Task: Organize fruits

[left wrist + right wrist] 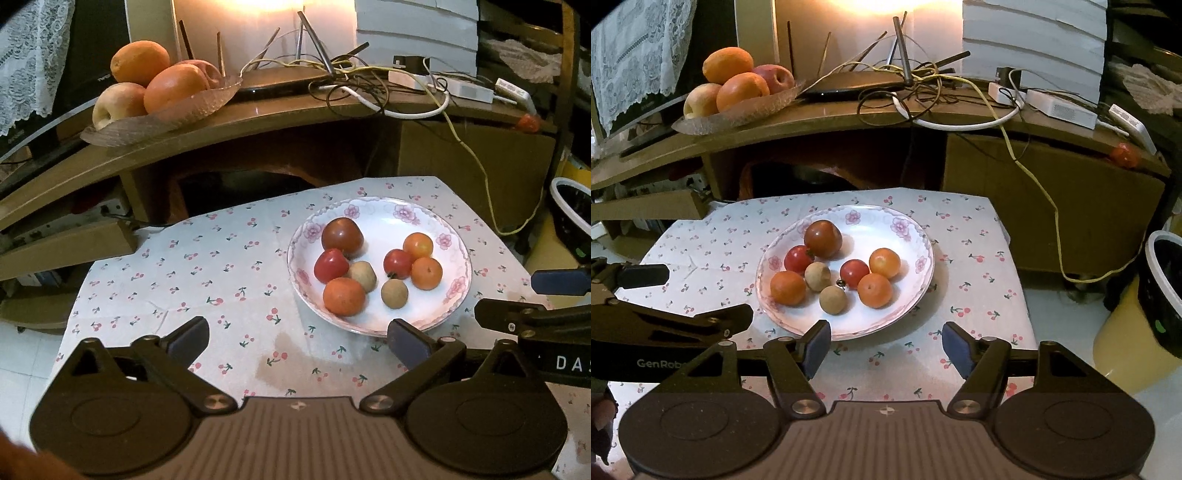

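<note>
A white flowered plate [380, 212] [908, 240] sits on a cherry-print cloth and holds several small fruits: a dark red tomato [342, 236] [823, 238], small red tomatoes, orange ones and two tan round fruits. My left gripper [297, 341] is open and empty, low over the cloth, left of the plate's front rim. My right gripper [885, 347] is open and empty, just in front of the plate's near rim. Each gripper shows at the edge of the other's view.
A glass dish [155, 118] [738, 110] with oranges and apples stands on a wooden shelf behind the table, beside a router and tangled cables [923, 85]. A small red fruit [1124, 155] lies at the shelf's right end. A dark bin [1163, 291] stands at the right.
</note>
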